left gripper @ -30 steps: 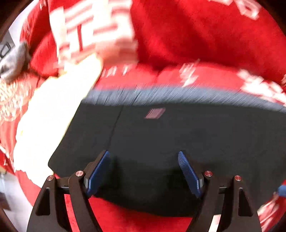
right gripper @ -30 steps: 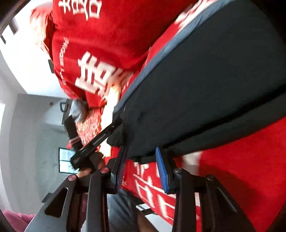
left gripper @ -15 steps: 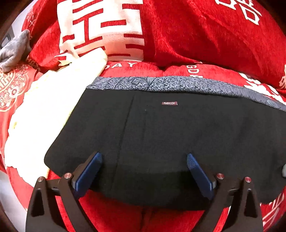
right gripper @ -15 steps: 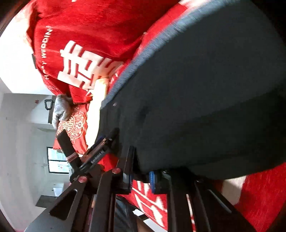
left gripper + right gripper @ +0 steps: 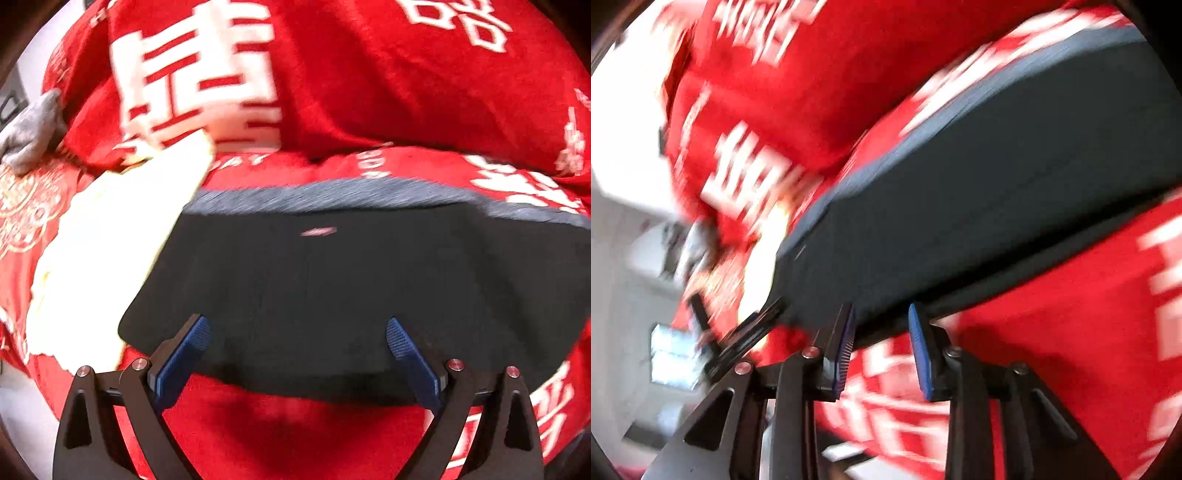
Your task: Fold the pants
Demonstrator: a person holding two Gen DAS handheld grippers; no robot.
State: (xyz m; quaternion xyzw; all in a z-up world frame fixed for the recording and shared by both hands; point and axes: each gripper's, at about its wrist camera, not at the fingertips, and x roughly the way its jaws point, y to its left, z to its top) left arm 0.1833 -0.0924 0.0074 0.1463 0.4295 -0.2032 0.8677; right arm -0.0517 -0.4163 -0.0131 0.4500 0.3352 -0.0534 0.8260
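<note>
The black pants (image 5: 332, 288) lie folded flat on the red bedspread (image 5: 295, 432), grey patterned waistband (image 5: 332, 194) at the far side. My left gripper (image 5: 297, 332) is open wide, its blue pads just over the near folded edge, holding nothing. In the right wrist view the pants (image 5: 979, 192) run diagonally across a tilted, blurred picture. My right gripper (image 5: 881, 317) is open a little at the pants' near edge, with no cloth between the pads. The left gripper's black frame (image 5: 746, 328) shows at the left.
A cream towel or cloth (image 5: 110, 251) lies left of the pants. Red pillows with white characters (image 5: 332, 74) stand behind. A grey garment (image 5: 29, 136) lies at the far left. A white wall and a window (image 5: 672, 354) show beyond the bed.
My right gripper, pinched shut on the pants' edge half a second ago, has opened and let go. My left gripper stays open and has shifted slightly. Both views are motion-blurred.
</note>
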